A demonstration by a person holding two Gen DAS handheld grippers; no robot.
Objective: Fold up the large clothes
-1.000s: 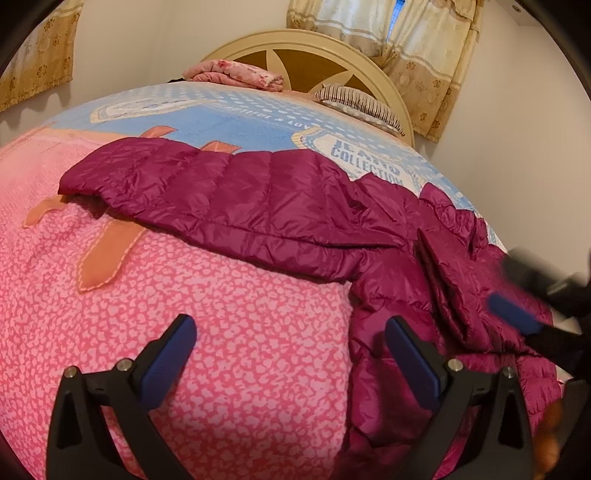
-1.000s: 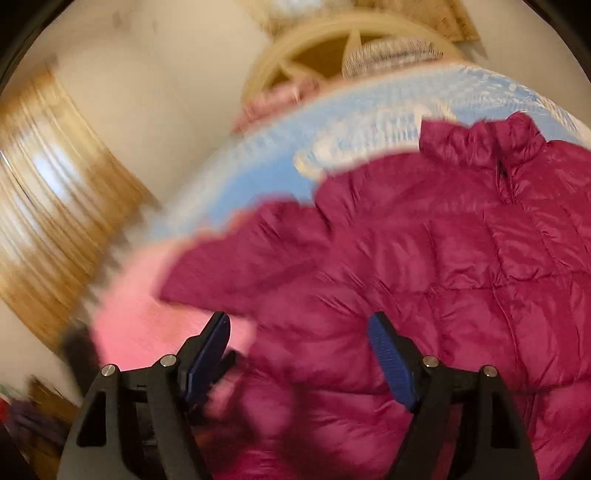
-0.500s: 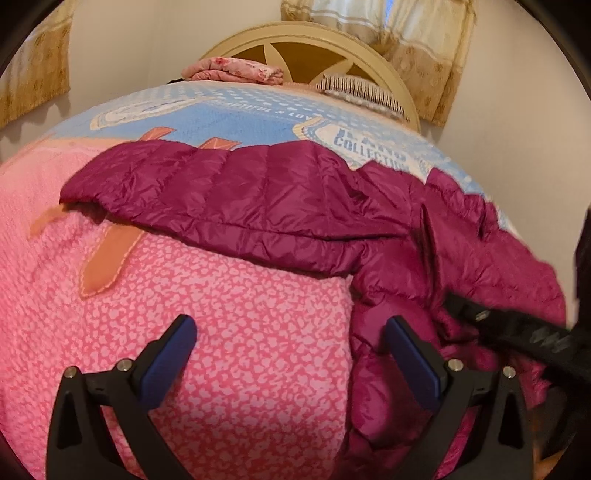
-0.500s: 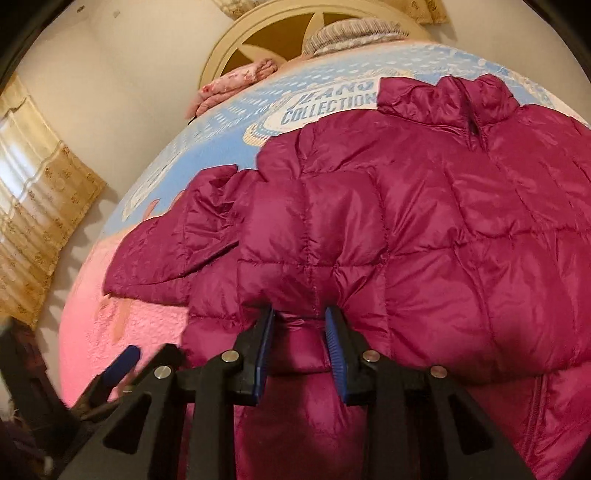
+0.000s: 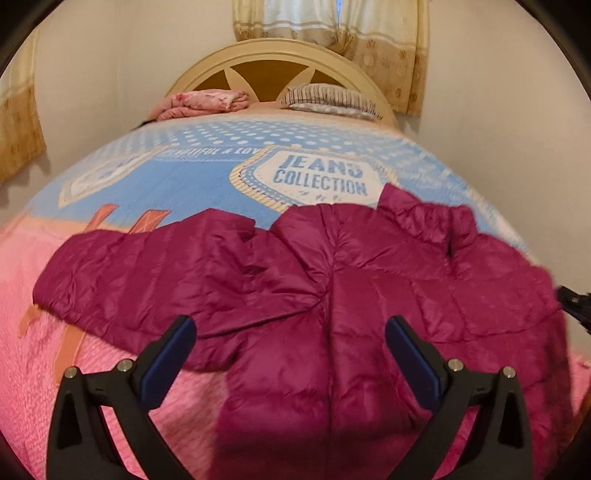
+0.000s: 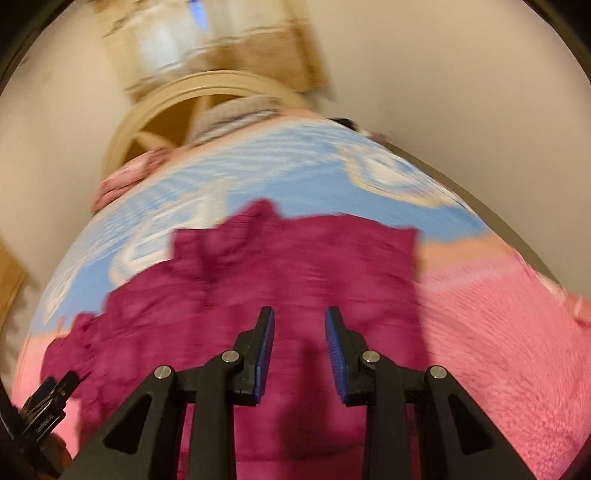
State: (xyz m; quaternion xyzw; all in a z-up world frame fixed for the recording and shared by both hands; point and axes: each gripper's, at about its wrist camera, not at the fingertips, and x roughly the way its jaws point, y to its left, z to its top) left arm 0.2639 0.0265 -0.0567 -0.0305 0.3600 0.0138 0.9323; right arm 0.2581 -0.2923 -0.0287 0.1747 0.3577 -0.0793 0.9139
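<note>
The bed fills both views, its cover pink at the near end and blue with a "JEANS COLLECTION" badge farther up; a cream arched headboard stands at the far end before a curtained window; a folded pink blanket and a striped pillow lie against it.

The magenta puffer jacket lies spread across the middle of the bed, quilted and shiny, its collar toward the headboard; one sleeve stretches out to the left in the left wrist view, creased and slightly rumpled where it joins the body.

The left hand-held gripper has its blue-padded jaws set wide apart above the jacket's lower body, gripping nothing; the right hand-held gripper has just been closing, and its jaws now stand narrow with a slim gap; jacket fabric shows through that gap, but the right wrist view is smeared, so I cannot tell whether the pads pinch it.
</note>
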